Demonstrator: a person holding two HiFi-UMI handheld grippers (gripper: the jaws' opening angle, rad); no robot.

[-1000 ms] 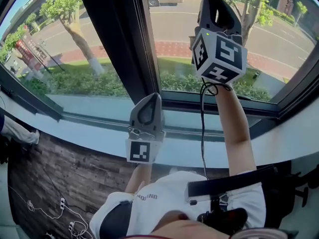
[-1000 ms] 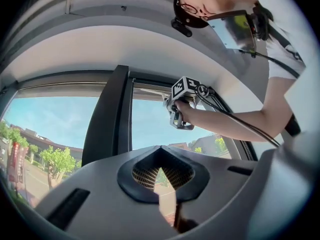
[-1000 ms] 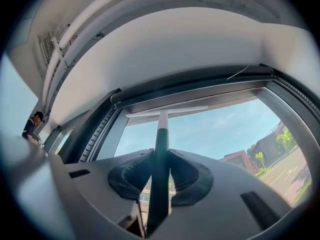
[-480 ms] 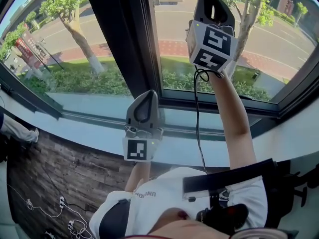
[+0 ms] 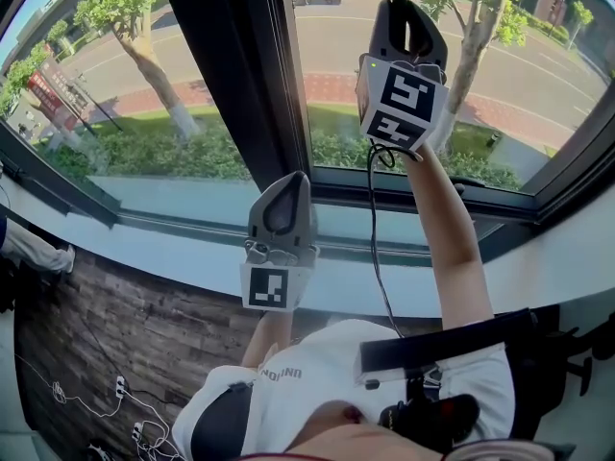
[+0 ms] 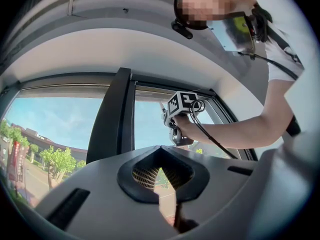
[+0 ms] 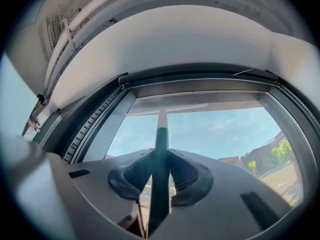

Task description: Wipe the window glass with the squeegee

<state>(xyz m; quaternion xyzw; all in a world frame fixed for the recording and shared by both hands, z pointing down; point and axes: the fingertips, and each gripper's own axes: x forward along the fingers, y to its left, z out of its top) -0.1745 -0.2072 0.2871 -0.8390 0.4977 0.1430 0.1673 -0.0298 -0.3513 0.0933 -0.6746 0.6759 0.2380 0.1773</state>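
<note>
**Right pane, squeegee raised to the top.** The right gripper (image 5: 405,12) is held at full arm's reach against the right-hand pane of the window glass (image 5: 519,75). Its jaws are clenched on the dark handle of the squeegee (image 7: 159,154). The handle runs straight up between the jaws and ends in a pale crossbar, the blade (image 7: 167,107). The blade lies level just under the upper frame (image 7: 200,84) — the likely start of a downward pull. Whether the rubber edge actually touches the glass cannot be told. Gripping the handle low and in line with the forearm lets the blade reach the top of the pane. The left gripper (image 5: 286,188) hangs low, over the sill (image 5: 163,243) and beside the dark mullion (image 5: 226,75). Its jaws are closed together on nothing — evidently parked clear of the stroke. Judged from the blade's height, wiping of this pane is at an early stage.
</note>
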